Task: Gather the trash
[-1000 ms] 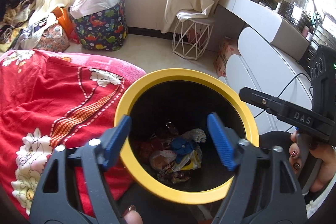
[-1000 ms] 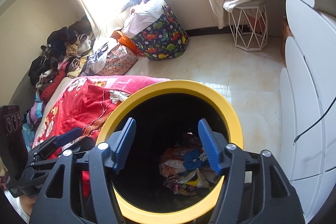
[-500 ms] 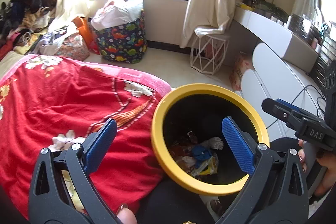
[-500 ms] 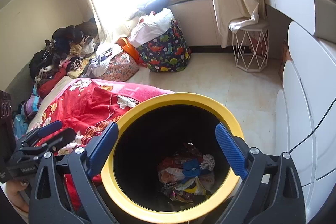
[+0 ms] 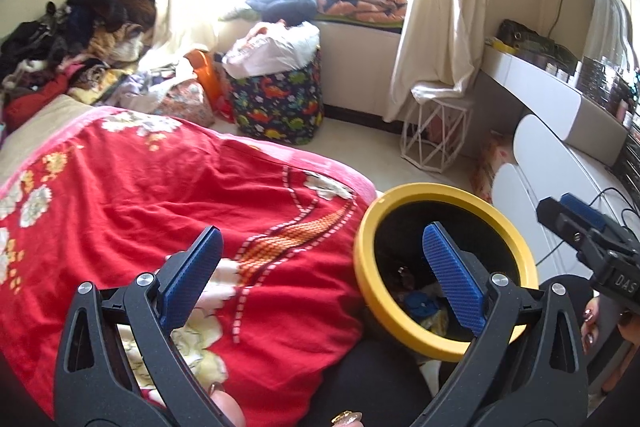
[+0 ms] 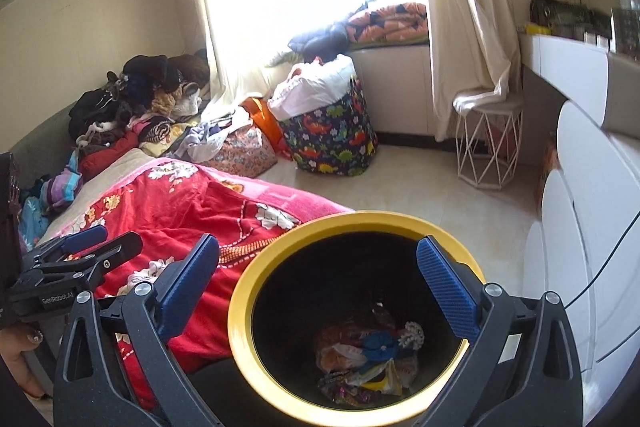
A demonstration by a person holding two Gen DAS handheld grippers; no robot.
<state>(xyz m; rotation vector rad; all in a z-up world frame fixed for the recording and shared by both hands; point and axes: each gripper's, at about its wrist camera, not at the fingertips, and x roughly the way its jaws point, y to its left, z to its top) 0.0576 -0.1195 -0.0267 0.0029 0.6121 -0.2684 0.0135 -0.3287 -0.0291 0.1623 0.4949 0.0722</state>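
Right wrist: right hand-held gripper [image 6: 318, 281] spread wide over trash bin [image 6: 240, 307].

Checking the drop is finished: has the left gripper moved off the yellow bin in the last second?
Yes. The left gripper has swung left; the yellow-rimmed bin now sits rightward, red floral blanket ahead.

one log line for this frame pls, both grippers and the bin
left gripper open, empty, over red blanket | right gripper open, empty, above yellow-rimmed bin | wrappers in bin
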